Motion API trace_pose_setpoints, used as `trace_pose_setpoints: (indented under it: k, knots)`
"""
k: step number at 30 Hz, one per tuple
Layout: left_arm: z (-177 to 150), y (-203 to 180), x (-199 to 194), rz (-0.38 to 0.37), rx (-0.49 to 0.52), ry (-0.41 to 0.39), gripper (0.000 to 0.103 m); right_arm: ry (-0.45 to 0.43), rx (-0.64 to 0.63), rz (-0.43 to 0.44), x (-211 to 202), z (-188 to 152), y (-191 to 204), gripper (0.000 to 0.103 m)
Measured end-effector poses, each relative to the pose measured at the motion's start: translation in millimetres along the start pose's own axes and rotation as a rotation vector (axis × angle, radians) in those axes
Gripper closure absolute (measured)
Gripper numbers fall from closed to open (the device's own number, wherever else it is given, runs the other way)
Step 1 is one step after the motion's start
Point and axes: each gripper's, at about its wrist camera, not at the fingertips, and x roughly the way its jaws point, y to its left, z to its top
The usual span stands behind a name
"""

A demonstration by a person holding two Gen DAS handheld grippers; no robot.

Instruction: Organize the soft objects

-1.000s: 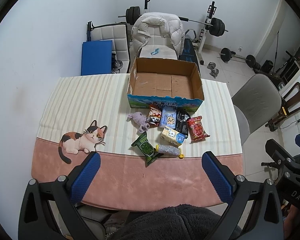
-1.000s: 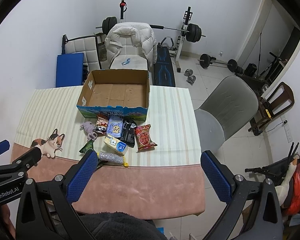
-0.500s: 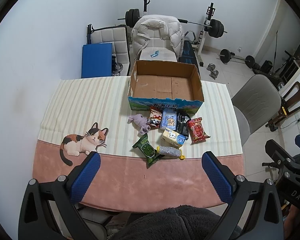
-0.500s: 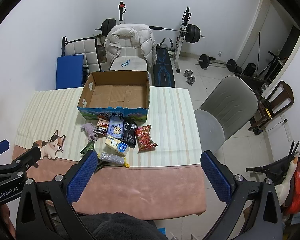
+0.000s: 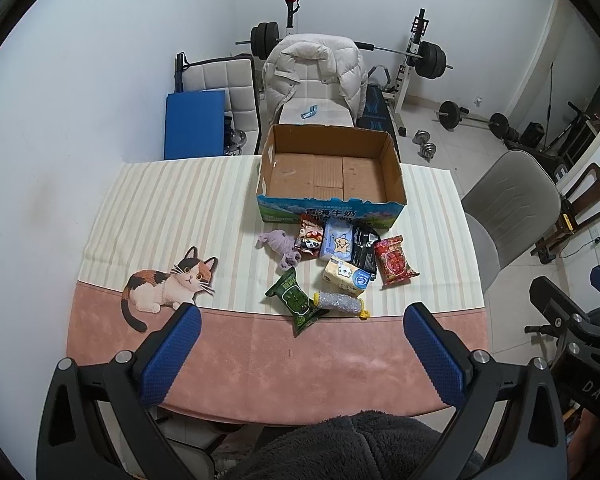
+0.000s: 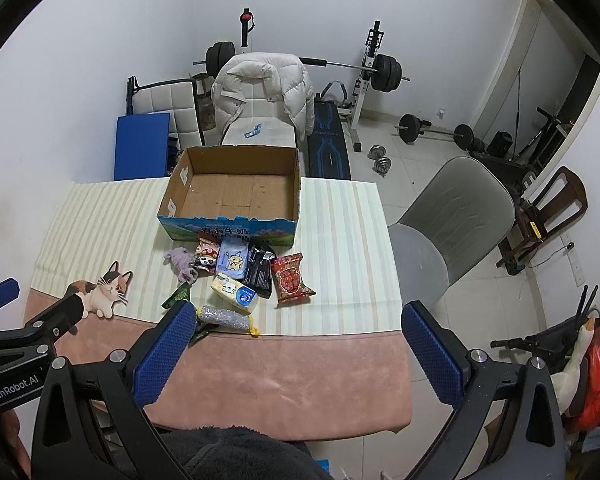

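An empty cardboard box (image 5: 332,170) (image 6: 236,190) stands at the table's far side. Just in front of it lies a cluster of soft items: a purple plush toy (image 5: 281,245) (image 6: 182,262), a red snack packet (image 5: 394,260) (image 6: 291,278), a green packet (image 5: 296,299), a tissue pack (image 5: 347,275) (image 6: 236,293), a silver roll (image 5: 338,302) (image 6: 225,318), a blue packet (image 5: 338,240) and a black packet (image 6: 260,270). High above the table's near edge, my left gripper (image 5: 300,350) and right gripper (image 6: 296,350) both hang open and hold nothing.
The table (image 5: 172,208) wears a striped cloth with a cat picture (image 5: 168,284) and a pink front band. A grey chair (image 6: 456,216) stands at the right. Behind the table are a jacket-draped chair (image 5: 316,76), a blue mat (image 5: 194,124) and weights on the floor.
Both views have shifted slightly, the table sitting a little lower in frame. The objects have not moved and both grippers stay open.
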Motion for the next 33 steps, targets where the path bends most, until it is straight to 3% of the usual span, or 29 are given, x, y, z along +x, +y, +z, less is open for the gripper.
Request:
trace_pose_setpoints:
  k: [23,28,33]
  knots:
    - [-5.6,-6.8,-22.9,0.005,0.009,-0.048,0.0,-0.052,0.009,0.017,-34.5,-13.5,-15.7,0.0]
    - [5.2,0.8,-5.2,0.017,-0.002,-0.056,0.0,-0.061,0.02,0.033,-20.8,-9.2,-21.7,0.0]
    - [30.0,21.7,40.5,0.054,-0.052,-0.031,0.0,-0.002,0.017,0.067,32.1,3.6,-28.1,0.0]
